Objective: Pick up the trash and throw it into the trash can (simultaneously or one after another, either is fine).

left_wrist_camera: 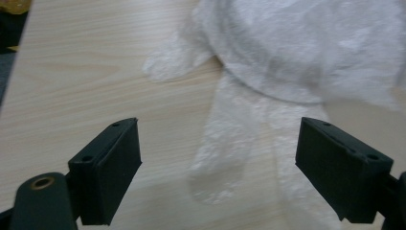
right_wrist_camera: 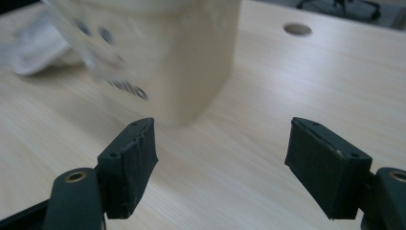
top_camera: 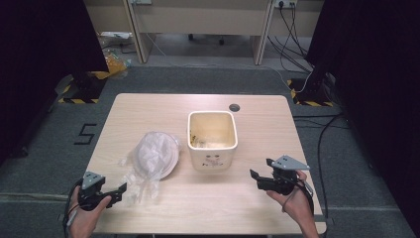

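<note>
A cream square bin (top_camera: 212, 141) with a face printed on its front stands in the middle of the wooden table (top_camera: 148, 106). Left of it lies a crumpled white plastic bag (top_camera: 153, 156). My left gripper (top_camera: 118, 191) hovers at the table's front left, open, pointing at the bag's thin tail. In the left gripper view the bag (left_wrist_camera: 297, 52) spreads beyond the open left gripper (left_wrist_camera: 218, 167). At the front right my right gripper (top_camera: 257, 179) is open, aimed at the bin. In the right gripper view the bin (right_wrist_camera: 163, 57) stands beyond the open, empty right gripper (right_wrist_camera: 222, 165).
A round cable hole (top_camera: 234, 107) sits near the table's far edge, behind the bin. Bare tabletop lies between the two grippers. Desks, cables (top_camera: 292, 29) and dark curtains stand beyond the table on the grey floor.
</note>
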### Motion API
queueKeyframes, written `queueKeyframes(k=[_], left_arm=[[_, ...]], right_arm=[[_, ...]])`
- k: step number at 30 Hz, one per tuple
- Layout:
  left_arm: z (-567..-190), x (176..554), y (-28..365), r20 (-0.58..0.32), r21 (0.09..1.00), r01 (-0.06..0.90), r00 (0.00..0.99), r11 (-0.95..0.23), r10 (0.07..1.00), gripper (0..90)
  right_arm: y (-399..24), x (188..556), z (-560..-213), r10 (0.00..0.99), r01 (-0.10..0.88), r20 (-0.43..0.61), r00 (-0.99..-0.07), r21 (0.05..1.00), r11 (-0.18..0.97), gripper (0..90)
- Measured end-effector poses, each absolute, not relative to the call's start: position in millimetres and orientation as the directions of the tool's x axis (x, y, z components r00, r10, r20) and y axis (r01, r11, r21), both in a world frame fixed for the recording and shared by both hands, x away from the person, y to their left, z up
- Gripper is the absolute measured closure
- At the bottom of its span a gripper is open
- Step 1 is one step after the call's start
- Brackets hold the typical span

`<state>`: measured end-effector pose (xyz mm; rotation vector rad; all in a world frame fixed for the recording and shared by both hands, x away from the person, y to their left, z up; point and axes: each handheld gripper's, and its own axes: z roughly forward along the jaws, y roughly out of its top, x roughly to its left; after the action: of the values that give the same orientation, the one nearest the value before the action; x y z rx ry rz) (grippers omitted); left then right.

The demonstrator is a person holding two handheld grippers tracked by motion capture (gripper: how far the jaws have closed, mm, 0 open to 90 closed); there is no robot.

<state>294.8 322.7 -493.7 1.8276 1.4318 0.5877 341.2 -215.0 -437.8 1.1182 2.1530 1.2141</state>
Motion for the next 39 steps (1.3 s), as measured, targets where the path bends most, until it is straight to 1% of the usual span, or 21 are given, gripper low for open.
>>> queueKeyframes(k=[4, 5, 8, 16, 23, 29, 31, 34, 35, 38, 39], left_arm=[[-495, 303, 301, -0.100, 0.770, 0.622, 0.337, -0.142, 0.936, 15.0], [-495, 303, 301, -0.100, 0.770, 0.622, 0.337, -0.142, 0.936, 15.0], [-499, 309, 292, -0.093, 0.761, 0.627, 0.356, -0.164, 0.930, 15.1], [-501, 315, 286, -0.111, 0.758, 0.632, 0.368, -0.161, 0.923, 15.1], [-498, 321, 283, -0.123, 0.760, 0.630, 0.380, -0.158, 0.917, 15.1], [-500, 325, 279, -0.135, 0.759, 0.633, 0.384, -0.154, 0.913, 15.0], [-501, 326, 276, -0.126, 0.752, 0.636, 0.393, -0.171, 0.911, 15.1], [-504, 326, 275, -0.138, 0.752, 0.639, 0.391, -0.161, 0.910, 15.1], [-504, 326, 275, -0.138, 0.752, 0.639, 0.391, -0.161, 0.910, 15.1], [-505, 327, 277, -0.154, 0.755, 0.639, 0.388, -0.145, 0.909, 15.1], [-505, 327, 277, -0.154, 0.755, 0.639, 0.388, -0.145, 0.909, 15.1]], right_arm=[[-188, 338, -413, 0.737, 0.407, 0.065, -0.672, 0.864, 0.296, 25.8], [-188, 338, -413, 0.737, 0.407, 0.065, -0.672, 0.864, 0.296, 25.8], [-173, 341, -406, 0.698, 0.410, 0.093, -0.710, 0.860, 0.303, 25.8], [-143, 347, -404, 0.658, 0.418, 0.103, -0.746, 0.841, 0.342, 26.1], [-114, 346, -401, 0.597, 0.397, 0.113, -0.794, 0.840, 0.369, 26.3], [-95, 348, -402, 0.567, 0.392, 0.122, -0.815, 0.836, 0.384, 26.5], [-86, 350, -404, 0.553, 0.389, 0.123, -0.824, 0.833, 0.394, 26.6], [-68, 352, -404, 0.527, 0.378, 0.124, -0.841, 0.831, 0.408, 26.7], [-68, 352, -404, 0.527, 0.378, 0.124, -0.841, 0.831, 0.408, 26.7], [-45, 358, -402, 0.504, 0.370, 0.126, -0.854, 0.830, 0.418, 26.8], [-45, 358, -402, 0.504, 0.370, 0.126, -0.854, 0.830, 0.418, 26.8]])
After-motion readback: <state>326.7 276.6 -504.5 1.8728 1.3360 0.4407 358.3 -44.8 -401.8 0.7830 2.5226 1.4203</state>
